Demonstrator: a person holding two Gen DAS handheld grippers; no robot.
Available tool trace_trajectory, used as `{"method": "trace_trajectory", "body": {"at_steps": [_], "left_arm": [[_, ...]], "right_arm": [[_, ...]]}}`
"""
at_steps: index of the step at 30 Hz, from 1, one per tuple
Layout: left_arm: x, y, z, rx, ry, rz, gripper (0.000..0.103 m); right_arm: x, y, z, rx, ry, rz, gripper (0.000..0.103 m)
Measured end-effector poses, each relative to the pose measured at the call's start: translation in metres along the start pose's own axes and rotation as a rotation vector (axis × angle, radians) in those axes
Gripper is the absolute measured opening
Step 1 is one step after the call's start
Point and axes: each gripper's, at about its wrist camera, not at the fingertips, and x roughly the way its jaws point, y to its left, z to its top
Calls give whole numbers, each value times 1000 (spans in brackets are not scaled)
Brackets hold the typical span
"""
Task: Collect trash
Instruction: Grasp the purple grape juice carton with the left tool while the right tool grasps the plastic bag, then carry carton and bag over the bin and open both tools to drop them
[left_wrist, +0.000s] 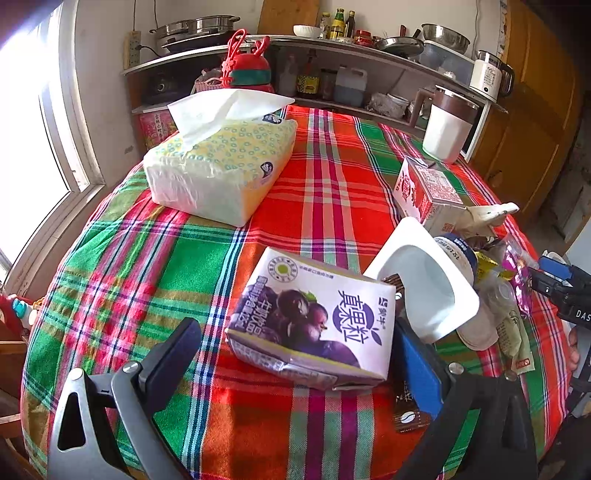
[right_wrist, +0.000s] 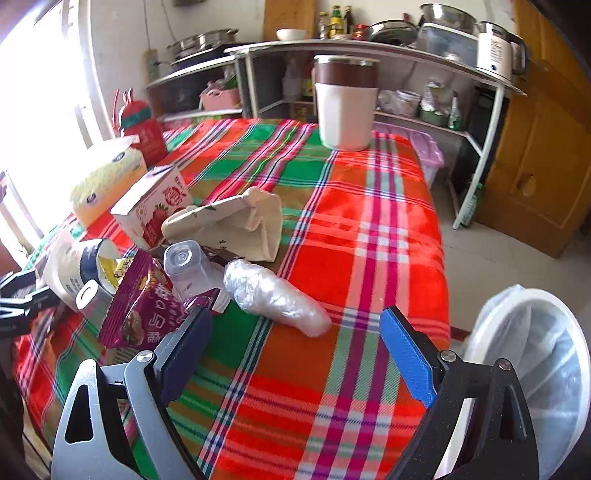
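The purple milk carton (left_wrist: 314, 321) lies flat on the plaid-covered table (left_wrist: 325, 177), near the edge closest to me, and my left tongs (left_wrist: 295, 354) straddle it with the jaws wide apart, one finger on each side, neither touching yet as far as I can tell. I have lined up that way so a squeeze would catch it across its width. Just beside it, toward my right, the rest of the litter is heaped: a tipped white yogurt cup (left_wrist: 424, 280), a strawberry carton (left_wrist: 424, 192), a purple snack wrapper (right_wrist: 144, 306), a small clear bottle (right_wrist: 188, 266) and a crumpled roll of clear plastic (right_wrist: 277, 295). My right tongs (right_wrist: 295, 347) hang over bare cloth near the table's right edge, jaws also spread and holding nothing. Off that edge stands the white lined bin (right_wrist: 535, 350), close by, which I judge is where each piece should go. The tissue pack (left_wrist: 221, 166) sits well apart, toward the far left corner.
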Motion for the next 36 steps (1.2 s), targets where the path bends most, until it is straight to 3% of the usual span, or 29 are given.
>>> {"method": "trace_trajectory", "body": {"at_steps": [5, 7, 13, 15, 20, 36], "left_arm": [[5, 16, 0, -33, 14, 13, 101], [5, 22, 0, -40, 5, 7, 100], [3, 30, 0, -62, -9, -4, 94], [2, 31, -1, -63, -15, -2, 83], [-2, 33, -1, -77, -16, -21, 78], [-20, 27, -6, -98, -45, -36, 78]], "right_arm": [[8, -2, 4, 16, 5, 57, 92], [10, -4, 5, 40, 5, 85, 86], [12, -3, 5, 64, 13, 80, 57], [10, -3, 5, 65, 8, 82, 45], [8, -1, 2, 51, 5, 75, 28], [-17, -10, -13, 151, -60, 68, 25]]}}
